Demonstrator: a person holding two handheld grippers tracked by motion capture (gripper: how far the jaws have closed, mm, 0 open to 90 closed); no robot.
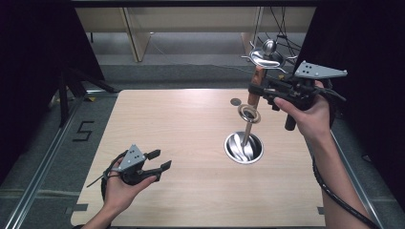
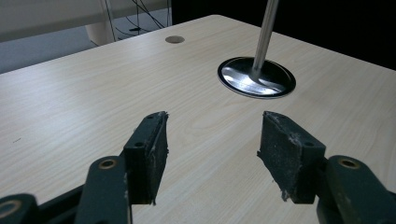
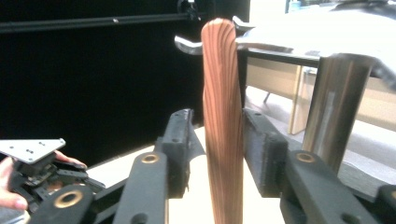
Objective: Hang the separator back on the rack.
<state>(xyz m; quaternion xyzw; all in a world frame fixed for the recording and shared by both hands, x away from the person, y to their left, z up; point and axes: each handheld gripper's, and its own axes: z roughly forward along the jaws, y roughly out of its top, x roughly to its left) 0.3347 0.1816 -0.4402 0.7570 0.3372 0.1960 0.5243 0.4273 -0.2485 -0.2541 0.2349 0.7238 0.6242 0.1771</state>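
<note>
Light wood table, stand base at 3 o'clock, right tool part-open around wooden handle, pads off it, left tool wide open, empty.

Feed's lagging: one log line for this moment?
right gripper: open around wooden handle | left gripper: open, empty | stand: upright

1. The desk lies bare across its whole left half and along the near edge: wide passage there.
2. Right of centre, the round steel base sits on the desk, its post rising upright and blocking the way.
3. A ring juts from the post.
4. Near the far right corner, the wooden handle stands between the right gripper jaws.
5. The left gripper has clear desk ahead.
</note>
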